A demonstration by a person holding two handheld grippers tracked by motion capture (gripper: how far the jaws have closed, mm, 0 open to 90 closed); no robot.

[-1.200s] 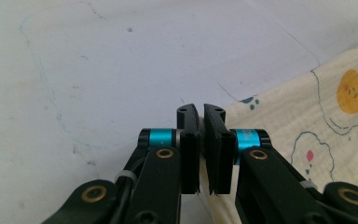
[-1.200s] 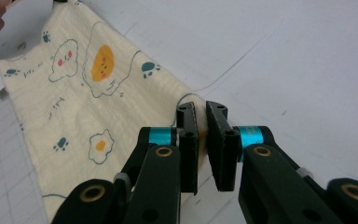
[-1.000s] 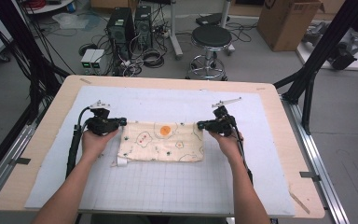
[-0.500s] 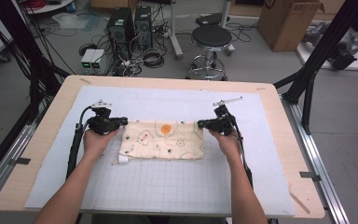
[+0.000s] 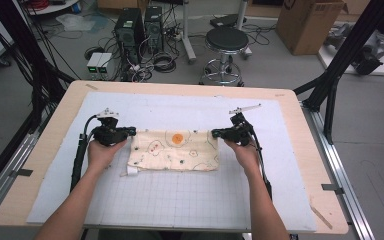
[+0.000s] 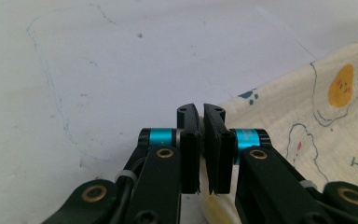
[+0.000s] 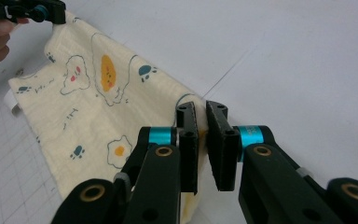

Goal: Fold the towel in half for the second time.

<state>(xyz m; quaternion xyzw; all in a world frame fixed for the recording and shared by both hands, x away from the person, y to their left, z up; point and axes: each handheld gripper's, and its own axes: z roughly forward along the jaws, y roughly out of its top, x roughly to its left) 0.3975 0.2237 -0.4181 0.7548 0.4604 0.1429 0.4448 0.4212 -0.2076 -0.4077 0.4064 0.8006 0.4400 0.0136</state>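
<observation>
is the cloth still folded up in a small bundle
No, the cloth lies spread flat on the table mat.

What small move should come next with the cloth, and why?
Probably lift both far corners together and carry them toward the person, to fold the cloth in half. The left tongs are shut on its far left corner, the right tongs on its far right corner, and the cloth lies flat on the white mat, so both ends look ready to rise evenly.

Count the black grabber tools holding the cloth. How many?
2. The left gripper pinches the far left corner of the fried-egg print cloth; the right gripper pinches its far right corner. None seem hidden.
</observation>
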